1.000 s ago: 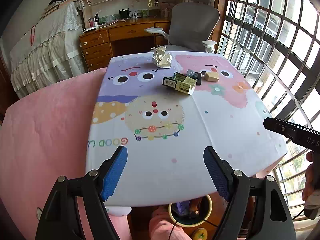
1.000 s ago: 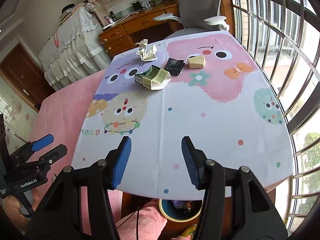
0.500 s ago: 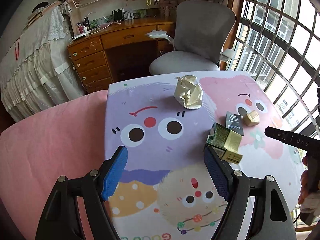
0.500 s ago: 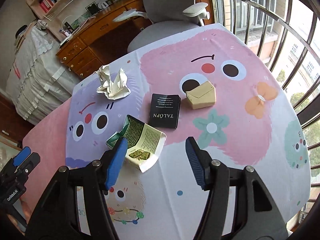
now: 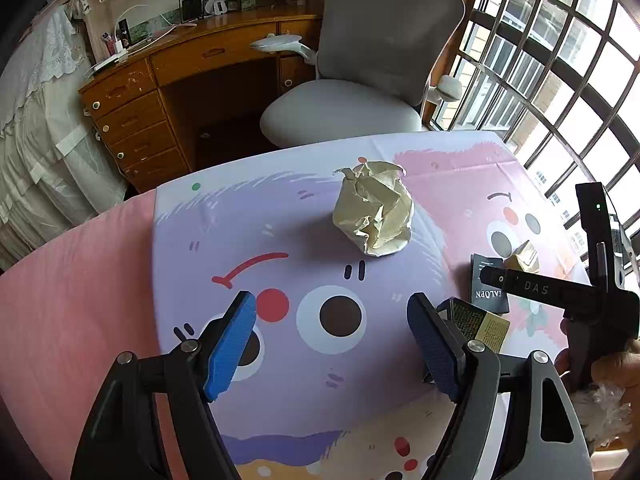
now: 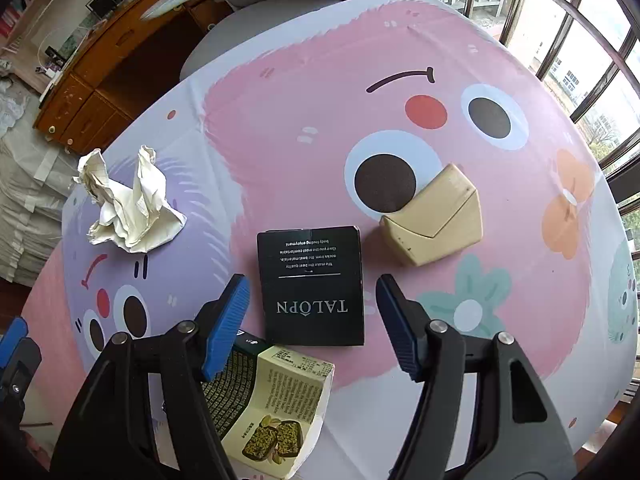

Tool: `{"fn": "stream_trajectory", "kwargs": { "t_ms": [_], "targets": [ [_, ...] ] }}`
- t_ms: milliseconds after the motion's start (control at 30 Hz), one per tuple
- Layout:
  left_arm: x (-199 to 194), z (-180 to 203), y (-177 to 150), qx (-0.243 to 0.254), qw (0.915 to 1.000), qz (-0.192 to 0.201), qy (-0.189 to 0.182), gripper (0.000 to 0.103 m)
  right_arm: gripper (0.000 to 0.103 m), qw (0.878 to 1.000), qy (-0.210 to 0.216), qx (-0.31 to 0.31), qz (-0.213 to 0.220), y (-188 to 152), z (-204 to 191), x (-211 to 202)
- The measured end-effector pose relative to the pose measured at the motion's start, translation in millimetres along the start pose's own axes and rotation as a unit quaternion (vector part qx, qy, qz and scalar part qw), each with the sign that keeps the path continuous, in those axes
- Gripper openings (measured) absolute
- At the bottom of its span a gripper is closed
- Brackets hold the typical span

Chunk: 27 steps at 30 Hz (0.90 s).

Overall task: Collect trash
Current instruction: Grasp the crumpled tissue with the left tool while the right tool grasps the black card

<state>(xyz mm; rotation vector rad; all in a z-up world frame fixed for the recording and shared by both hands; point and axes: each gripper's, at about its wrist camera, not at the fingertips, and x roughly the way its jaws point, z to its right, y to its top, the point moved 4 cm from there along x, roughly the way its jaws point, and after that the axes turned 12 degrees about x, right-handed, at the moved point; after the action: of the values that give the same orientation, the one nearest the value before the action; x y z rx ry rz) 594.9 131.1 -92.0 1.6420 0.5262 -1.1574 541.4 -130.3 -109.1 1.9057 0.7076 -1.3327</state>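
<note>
A crumpled ball of cream paper (image 5: 374, 212) (image 6: 128, 208) lies on the cartoon tablecloth (image 5: 280, 248), ahead of my open left gripper (image 5: 332, 332). A flat black box marked TALOPN (image 6: 314, 286) (image 5: 490, 290) lies between the blue fingers of my open right gripper (image 6: 312, 304). A small tan folded box (image 6: 434, 220) (image 5: 524, 258) sits just right of the black one. An opened green and cream snack carton (image 6: 272, 396) (image 5: 478, 324) lies under the right gripper's left finger. Nothing is held.
A grey office chair (image 5: 372, 60) stands past the table's far edge, with a wooden desk (image 5: 160, 80) behind it. Barred windows (image 5: 560, 60) run along the right. A pink cover (image 5: 68, 300) lies left of the tablecloth. A hand (image 5: 612, 364) holds the right gripper.
Both grippers have moved forward over the table. The paper ball is now close ahead of the left one, and the black box sits between the right one's fingers. Both stay open.
</note>
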Motion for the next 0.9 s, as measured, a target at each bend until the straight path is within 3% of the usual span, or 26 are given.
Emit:
{"fn": "stream_trajectory", "kwargs": {
  "t_ms": [133, 333, 433, 633, 900],
  "targets": [
    [19, 5, 11, 0.003, 0.9999, -0.003, -0.015, 0.08, 0.063, 0.999, -0.035, -0.012, -0.006, -4, -4, 17],
    [37, 14, 16, 0.0, 0.9994, -0.011, -0.032, 0.08, 0.064, 0.998, -0.053, -0.03, -0.007, -7, -11, 32],
    [45, 18, 21, 0.002, 0.9993, -0.014, -0.035, 0.08, 0.056, 0.997, -0.062, -0.046, -0.001, -9, -15, 35],
    [64, 25, 38, 0.02, 0.9989, -0.023, -0.034, 0.08, 0.054, 0.998, -0.04, -0.049, 0.008, -13, -10, 32],
    [107, 46, 70, 0.078, 0.9956, -0.049, -0.018, 0.08, 0.054, 0.999, 0.021, -0.036, 0.035, -1, -3, 0]
  ]
}}
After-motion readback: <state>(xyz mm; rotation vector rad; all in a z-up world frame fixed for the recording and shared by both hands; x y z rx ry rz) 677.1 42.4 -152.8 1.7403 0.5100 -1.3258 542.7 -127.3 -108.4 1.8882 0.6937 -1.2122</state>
